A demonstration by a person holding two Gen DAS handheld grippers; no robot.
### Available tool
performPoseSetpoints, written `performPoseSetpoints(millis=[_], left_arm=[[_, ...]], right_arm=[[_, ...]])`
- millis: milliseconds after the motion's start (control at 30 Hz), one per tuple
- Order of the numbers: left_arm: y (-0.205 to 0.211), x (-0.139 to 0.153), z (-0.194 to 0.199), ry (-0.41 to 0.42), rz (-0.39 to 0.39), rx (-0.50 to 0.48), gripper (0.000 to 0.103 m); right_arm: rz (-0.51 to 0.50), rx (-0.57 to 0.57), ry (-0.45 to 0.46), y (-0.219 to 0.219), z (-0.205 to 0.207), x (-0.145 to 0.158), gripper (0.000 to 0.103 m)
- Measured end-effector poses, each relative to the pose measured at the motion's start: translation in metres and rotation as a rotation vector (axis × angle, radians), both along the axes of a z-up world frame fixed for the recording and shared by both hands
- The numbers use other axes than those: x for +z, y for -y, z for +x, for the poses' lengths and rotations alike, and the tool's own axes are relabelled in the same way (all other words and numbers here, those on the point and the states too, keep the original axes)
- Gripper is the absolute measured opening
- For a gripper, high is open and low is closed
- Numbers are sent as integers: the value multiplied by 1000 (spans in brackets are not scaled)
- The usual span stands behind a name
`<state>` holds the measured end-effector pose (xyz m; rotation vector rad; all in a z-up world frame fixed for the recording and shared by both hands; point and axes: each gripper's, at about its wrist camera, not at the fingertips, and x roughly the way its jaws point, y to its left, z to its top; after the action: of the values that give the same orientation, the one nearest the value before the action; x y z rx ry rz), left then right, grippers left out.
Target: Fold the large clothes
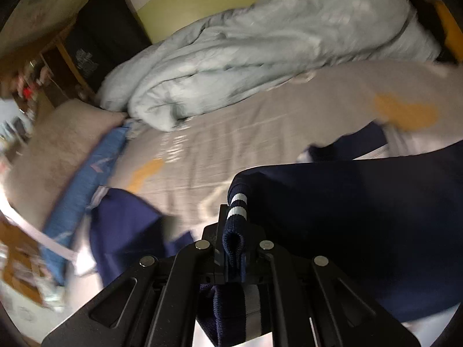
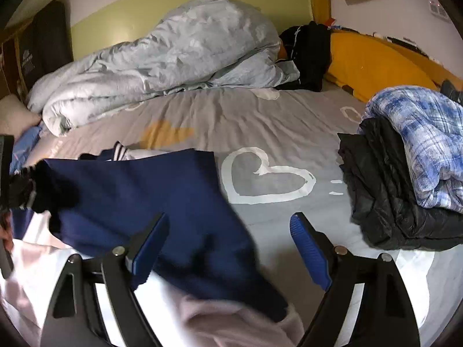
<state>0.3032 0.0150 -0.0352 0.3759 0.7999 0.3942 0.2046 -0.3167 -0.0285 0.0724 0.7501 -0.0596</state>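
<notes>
A large navy garment [image 1: 361, 231] [image 2: 139, 179] with white-striped ribbed cuffs lies spread over the grey bed sheet [image 1: 231, 133] [image 2: 260, 121]. My left gripper [image 1: 234, 231] is shut on one striped cuff [image 1: 238, 202], which folds between its jaws and hangs down behind them. In the right wrist view that cuff [image 2: 29, 185] is held up at the far left edge. My right gripper [image 2: 228, 217] stands open above the garment's near right edge, its blue pads [image 2: 309, 248] apart with cloth under the left finger but nothing pinched.
A pale blue duvet [image 2: 159, 52] is bunched along the far side. A black puffy jacket [image 2: 385, 196] with a blue plaid cloth [image 2: 419, 138] on top sits at right. A yellow pillow [image 2: 370, 60] and a beige pillow [image 1: 58, 144] flank the bed. Pale cloth [image 2: 231, 318] lies near.
</notes>
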Motion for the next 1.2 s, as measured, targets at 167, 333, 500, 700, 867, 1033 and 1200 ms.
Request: performPoseSetpoints(millis=[167,333,500,700,867,1033,1200], left_arm=[[-28,-20,12,-69,-24,78,5],[-38,-24,8,-54,-23,76,21],[-44,-1,-22,-25,-192,-33,74],[-77,42,-89,55,-441,-112,82],[-109,60,-160,199,-489,-134,96],[-140,57,-179,238,-453,-87,96],[-175,42,-174,212,-545,-46,97]], right_arm=[[49,13,-26,3,3,-4,84],[34,17,19,0,-5,4,85],[42,35,57,-4,-13,12,88],[28,26,136,-3,-26,27,96],[52,16,145,-2,-38,28,97],[51,39,136,-8,-56,22,97],[40,56,109,-16,-59,10,97]])
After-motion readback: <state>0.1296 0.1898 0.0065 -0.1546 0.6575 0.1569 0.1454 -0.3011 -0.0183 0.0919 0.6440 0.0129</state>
